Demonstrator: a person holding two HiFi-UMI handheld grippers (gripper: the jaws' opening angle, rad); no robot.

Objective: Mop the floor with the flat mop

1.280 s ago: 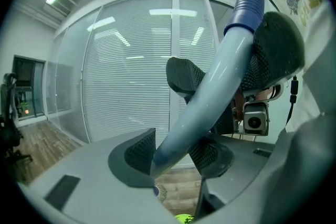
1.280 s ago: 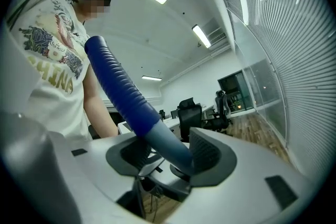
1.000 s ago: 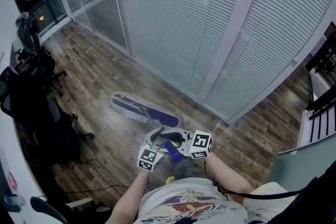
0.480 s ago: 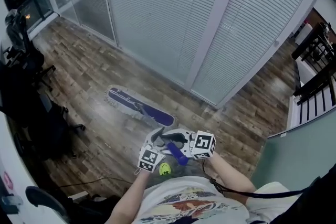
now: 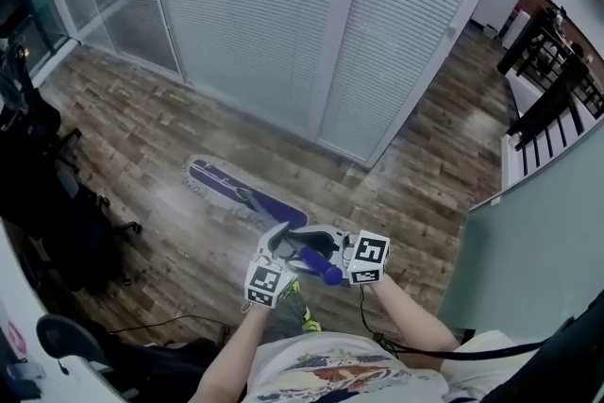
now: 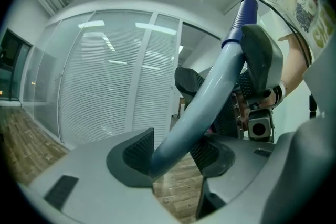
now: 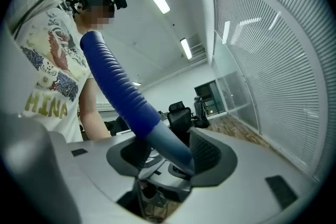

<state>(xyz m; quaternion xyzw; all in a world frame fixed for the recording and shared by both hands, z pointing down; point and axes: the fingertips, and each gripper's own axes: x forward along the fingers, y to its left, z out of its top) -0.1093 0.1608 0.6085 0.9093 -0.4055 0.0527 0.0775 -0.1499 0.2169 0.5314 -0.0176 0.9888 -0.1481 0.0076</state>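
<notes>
Head view, left to right: dark office chairs crowd the left edge. Next, the flat mop sits pad-down on the wood floor, pretty near the blind-covered glass wall. Its blue handle runs back up to both tools. The left tool pinches the handle, jaws having just eased a bit wider around it. The right tool clamps it too. A pale partition and black railings hem in the right side.

Mop pad purple, pale fringe; mop handle blue grip, grey-blue shaft; floor brown wood-grain planks.
</notes>
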